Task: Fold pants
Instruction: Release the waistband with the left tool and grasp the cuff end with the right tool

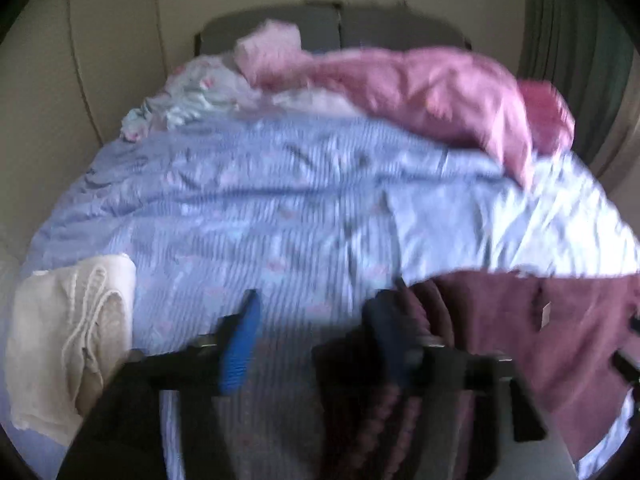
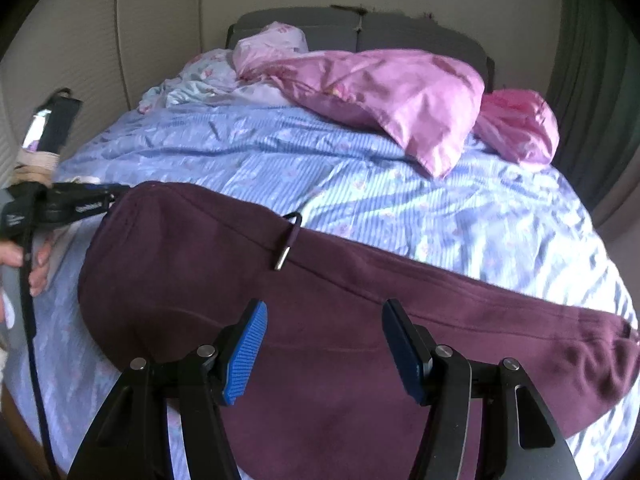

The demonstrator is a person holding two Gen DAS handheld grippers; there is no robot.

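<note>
The maroon pants (image 2: 320,304) lie across the near part of the bed, waistband and drawstring tip (image 2: 283,258) toward the far side. My right gripper (image 2: 324,344) is open just above the pants, touching nothing. My left gripper (image 1: 316,336) is open, with blue pads (image 1: 240,344); the pants' left edge (image 1: 540,328) lies beside and under its right finger. The left gripper also shows at the left of the right wrist view (image 2: 60,204), at the pants' left edge. The left view is blurred.
The bed has a blue striped quilt (image 2: 360,184). A pink blanket (image 2: 400,96) and pillows lie at the headboard end. A folded cream garment (image 1: 68,340) with a drawstring sits on the near left of the bed. Walls stand left and behind.
</note>
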